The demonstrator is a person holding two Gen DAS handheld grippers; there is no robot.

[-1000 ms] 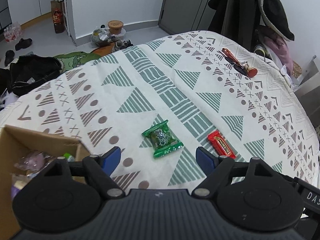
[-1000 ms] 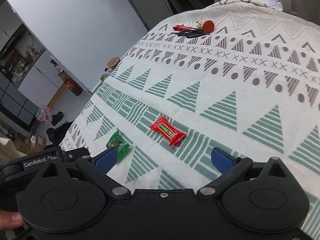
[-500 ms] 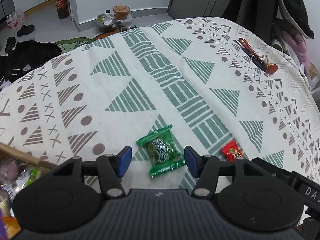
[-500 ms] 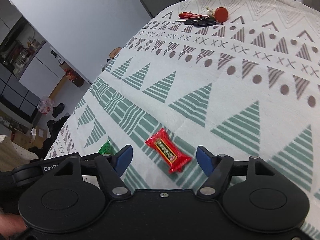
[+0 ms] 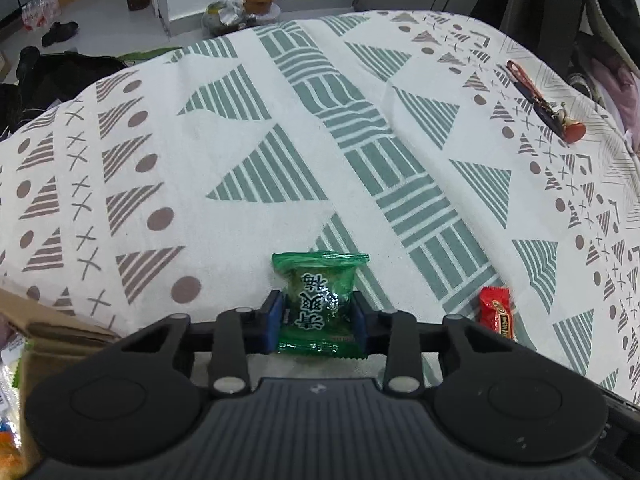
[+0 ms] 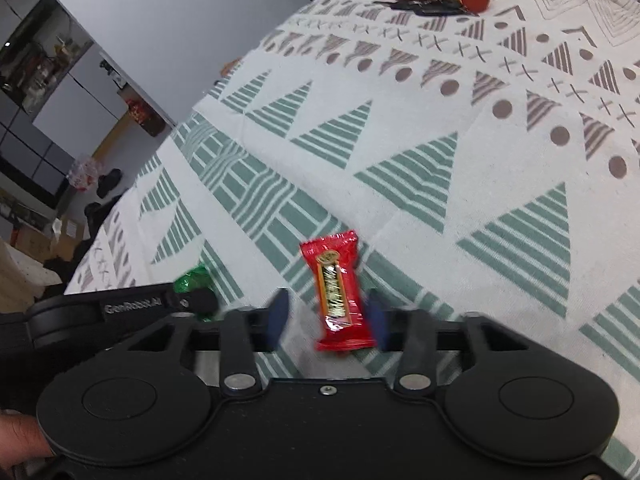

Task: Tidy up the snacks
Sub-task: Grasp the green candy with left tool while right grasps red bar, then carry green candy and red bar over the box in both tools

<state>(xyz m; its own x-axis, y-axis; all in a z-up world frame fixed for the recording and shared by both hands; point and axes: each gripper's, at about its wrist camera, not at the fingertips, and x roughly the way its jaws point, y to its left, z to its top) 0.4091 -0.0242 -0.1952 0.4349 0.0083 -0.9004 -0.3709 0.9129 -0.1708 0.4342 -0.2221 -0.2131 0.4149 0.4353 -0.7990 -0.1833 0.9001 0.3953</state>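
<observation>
Green snack packet point(image 5: 319, 300) sits pinched in left gripper point(image 5: 317, 316) — red bar point(image 6: 338, 296) between right gripper's point(image 6: 326, 318) near-closed fingers.

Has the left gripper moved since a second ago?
Yes. The left gripper advanced across the patterned tablecloth and closed on the green snack packet.

The green snack packet point(image 5: 319, 305) and the red snack packet point(image 6: 338, 296) are glossy, crinkled plastic film. The tablecloth point(image 5: 248, 148) beneath them is matt woven cloth. At 8 o'clock in the left wrist view, the box point(image 5: 52, 332) is dull brown cardboard. The left gripper point(image 5: 318, 320) body is matt black plastic, ribbed, with shiny metal pins.
</observation>
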